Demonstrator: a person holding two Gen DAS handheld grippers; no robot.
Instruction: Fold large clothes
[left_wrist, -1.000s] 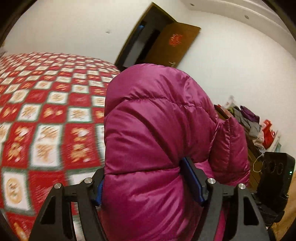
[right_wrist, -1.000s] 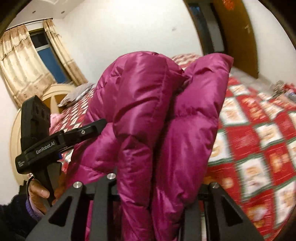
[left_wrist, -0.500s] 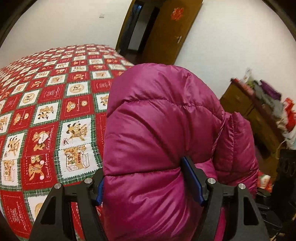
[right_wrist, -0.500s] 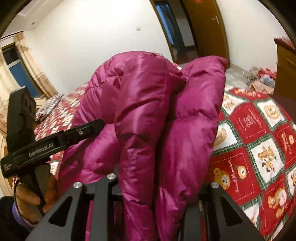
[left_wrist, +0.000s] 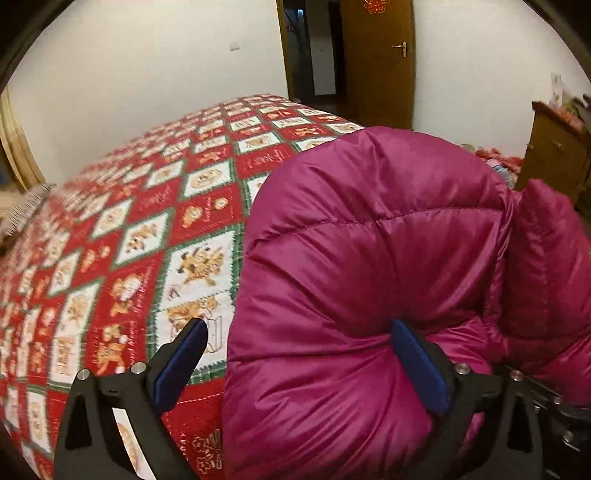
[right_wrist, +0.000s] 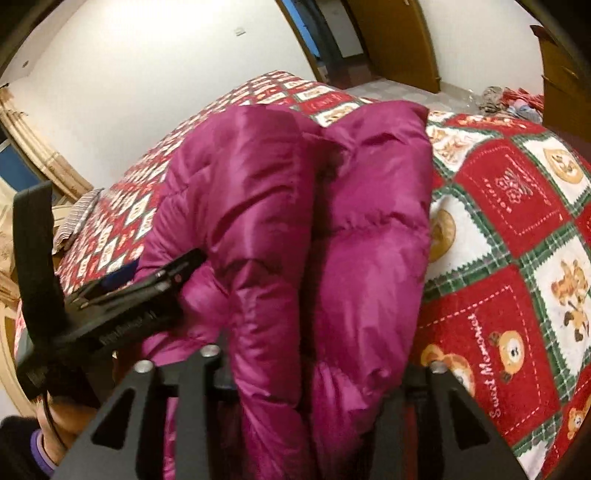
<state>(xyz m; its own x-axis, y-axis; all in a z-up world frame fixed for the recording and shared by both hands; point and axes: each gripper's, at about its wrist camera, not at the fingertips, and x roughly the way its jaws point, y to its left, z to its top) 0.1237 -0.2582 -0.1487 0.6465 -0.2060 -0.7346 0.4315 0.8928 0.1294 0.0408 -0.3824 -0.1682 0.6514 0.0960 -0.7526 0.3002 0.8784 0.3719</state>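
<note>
Jacket (left_wrist: 369, 258) in shiny magenta quilting bulges up over the red patchwork bedspread (left_wrist: 147, 240), bunched in thick folds in front of both cameras. The left gripper (left_wrist: 306, 365) has just been opening and stands wide: its left blue pad (left_wrist: 181, 363) is clear of the fabric, while the right pad is sunk into the puffy bulk. The right gripper (right_wrist: 314, 384) has also just been opening, with two folds of jacket between its fingers (right_wrist: 199, 384), but its pads are hidden, so its grip cannot be judged.
</note>
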